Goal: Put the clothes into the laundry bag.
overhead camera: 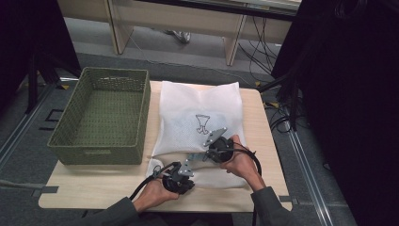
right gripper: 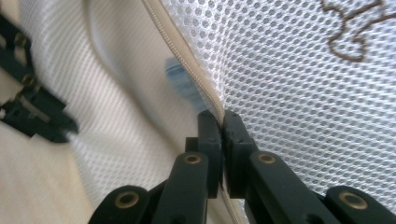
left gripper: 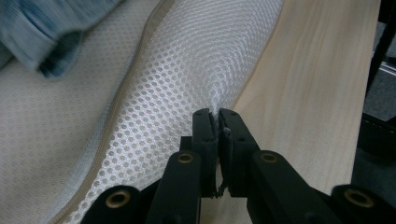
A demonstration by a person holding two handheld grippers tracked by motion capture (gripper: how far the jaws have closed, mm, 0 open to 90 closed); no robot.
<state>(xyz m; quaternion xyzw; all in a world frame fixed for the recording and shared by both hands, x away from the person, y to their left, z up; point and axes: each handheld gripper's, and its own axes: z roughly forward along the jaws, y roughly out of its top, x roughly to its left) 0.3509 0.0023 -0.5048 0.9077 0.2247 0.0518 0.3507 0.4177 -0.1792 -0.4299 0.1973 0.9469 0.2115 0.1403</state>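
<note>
Left hand-held gripper: you have its jaws together, clamped on the edge of the white mesh laundry bag where that edge meets the bare wood; in the high view this hand-held gripper sits at the bag's near-left corner.
Right hand-held gripper: your jaws are pressed together on the bag's beige zipper line, with mesh on both sides of them; in the high view it is at the bag's near edge, just beside your left one.
Mesh laundry bag: it lies flat on the worktop, just to the right of the green woven basket, with its far edge near the worktop's far edge and its near part under your two hands.
Bag marking: a small dark outline drawing shows on the bag's top face, just beyond your right hand-held gripper.
Bag contents: blue cloth shows at the top left of the left gripper view; a blue patch shows beside the zipper line in the right gripper view, too blurred to say more.
Zipper line: it runs from the bag's upper part straight down into your right jaws.
Green woven basket: it stands on the left part of the worktop, its right wall just beside the bag's left edge.
Your hands: left hand and right hand both come in from the near side of the bag.
</note>
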